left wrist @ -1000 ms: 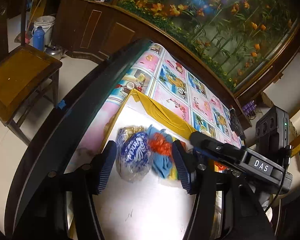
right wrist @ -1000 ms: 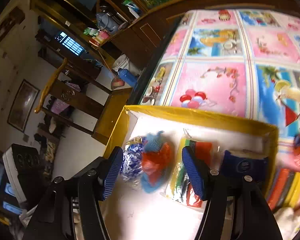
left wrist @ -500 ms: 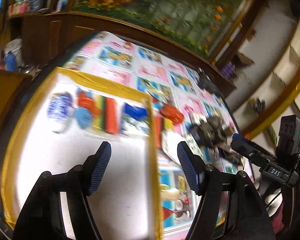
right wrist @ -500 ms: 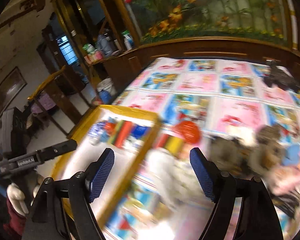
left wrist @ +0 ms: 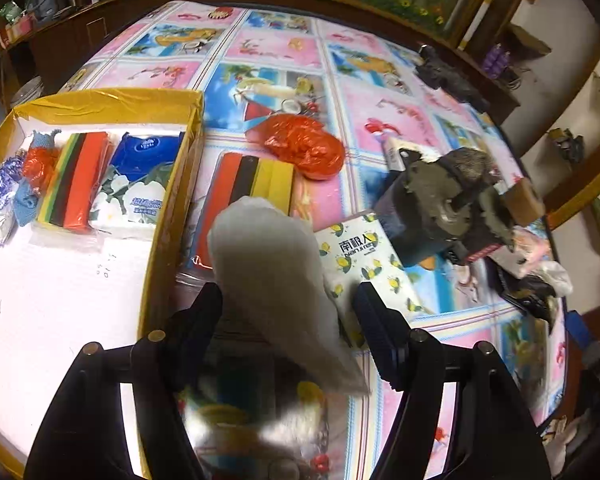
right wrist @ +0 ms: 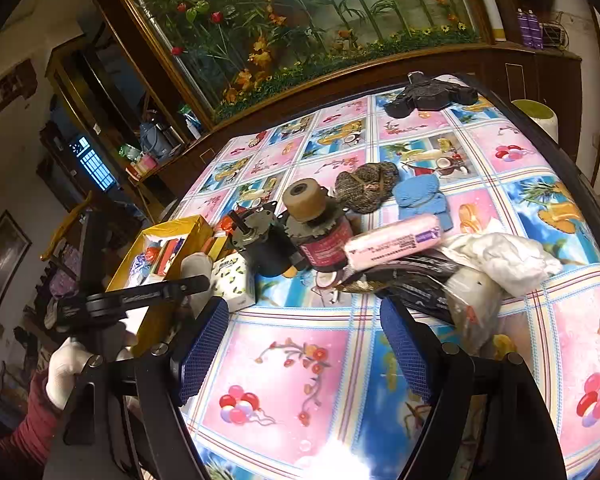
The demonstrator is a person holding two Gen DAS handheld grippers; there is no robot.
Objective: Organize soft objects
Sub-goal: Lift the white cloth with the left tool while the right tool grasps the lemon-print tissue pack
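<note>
Grippers both wide, holding nothing: left gripper (left wrist: 288, 320) straddles pale translucent plastic bag (left wrist: 272, 264); pinch low, carry toward 10 o'clock into yellow-rimmed box (left wrist: 100, 104); right gripper (right wrist: 304, 348) idle.

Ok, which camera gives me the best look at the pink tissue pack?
Right wrist view. The pink tissue pack lies in full sight there, leaning on the red-labelled motor, beside the white cloth. The left wrist view shows only a pink sliver behind the motors, at the table's far edge.
</note>
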